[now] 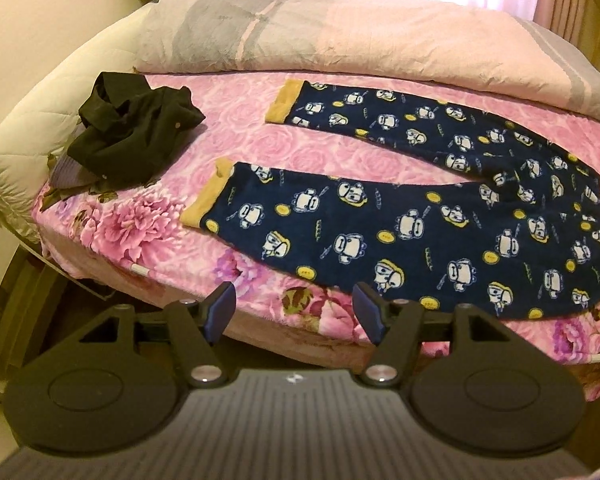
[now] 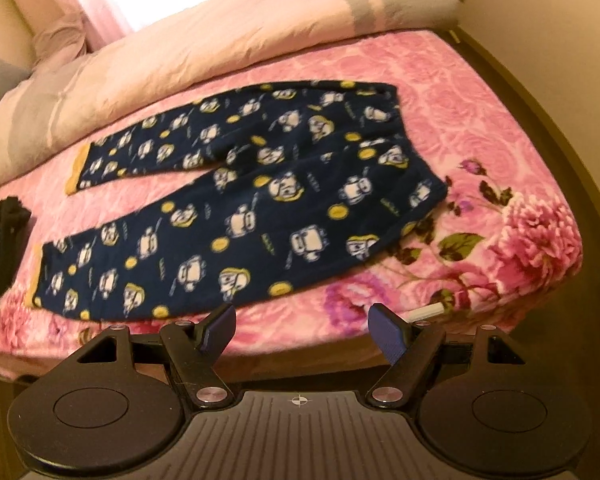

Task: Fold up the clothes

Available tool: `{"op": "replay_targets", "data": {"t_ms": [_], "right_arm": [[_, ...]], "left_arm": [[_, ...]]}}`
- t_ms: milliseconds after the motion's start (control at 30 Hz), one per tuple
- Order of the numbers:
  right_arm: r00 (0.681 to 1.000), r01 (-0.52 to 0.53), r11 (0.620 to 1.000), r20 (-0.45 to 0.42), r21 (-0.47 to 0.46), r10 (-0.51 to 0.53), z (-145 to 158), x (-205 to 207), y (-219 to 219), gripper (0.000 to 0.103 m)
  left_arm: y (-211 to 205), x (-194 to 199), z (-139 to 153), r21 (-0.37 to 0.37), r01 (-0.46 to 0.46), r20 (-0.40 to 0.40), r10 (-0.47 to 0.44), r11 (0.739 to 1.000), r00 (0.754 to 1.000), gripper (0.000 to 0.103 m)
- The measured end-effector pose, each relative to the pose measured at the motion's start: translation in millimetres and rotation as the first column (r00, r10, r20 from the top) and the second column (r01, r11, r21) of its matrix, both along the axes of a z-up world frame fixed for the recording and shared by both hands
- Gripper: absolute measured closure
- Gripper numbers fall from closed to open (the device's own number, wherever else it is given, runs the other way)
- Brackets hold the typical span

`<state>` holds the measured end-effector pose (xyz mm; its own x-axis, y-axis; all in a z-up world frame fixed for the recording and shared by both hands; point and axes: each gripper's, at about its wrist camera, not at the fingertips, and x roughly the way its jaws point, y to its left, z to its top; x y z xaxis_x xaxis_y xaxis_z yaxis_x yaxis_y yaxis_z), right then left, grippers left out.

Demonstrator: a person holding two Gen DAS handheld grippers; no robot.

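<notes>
Pink bed (image 1: 260,128) | pajama pants (image 1: 440,216) flat | both tools spread, empty

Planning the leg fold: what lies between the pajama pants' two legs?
Only bare pink floral blanket separates the pajama pants' legs, per the left wrist view.

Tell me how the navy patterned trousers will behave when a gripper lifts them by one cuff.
The trousers look like soft fleece lying flat on the bedspread, so they will probably droop, not hold shape. Lifted by a cuff, the rest likely drags behind. They seem light, and the fuzzy surface should grip rather than slip.
</notes>
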<state>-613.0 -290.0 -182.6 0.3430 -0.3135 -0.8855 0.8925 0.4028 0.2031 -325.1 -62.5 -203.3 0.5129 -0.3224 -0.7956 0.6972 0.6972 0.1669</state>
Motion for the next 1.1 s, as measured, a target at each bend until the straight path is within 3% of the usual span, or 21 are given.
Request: {"op": "replay_targets", "data": {"t_ms": [267,1100], "right_arm": [[0.998,-0.065,0.998,-0.016,0.019,0.065,-5.5,10.0,10.7,0.027],[0.991,-0.134,0.991,-0.025,-0.006,0.134,-3.0,13.0,8.6,0.027]], "left_arm": [[4.3,-7.6,-4.3,0.012,0.013,-0.014,-0.012,1.0,1.0,0.042],[-21.3,-33.7,-11.6,0.03,0.057,-0.019,-0.057,0.998,0.998,0.04]]}}
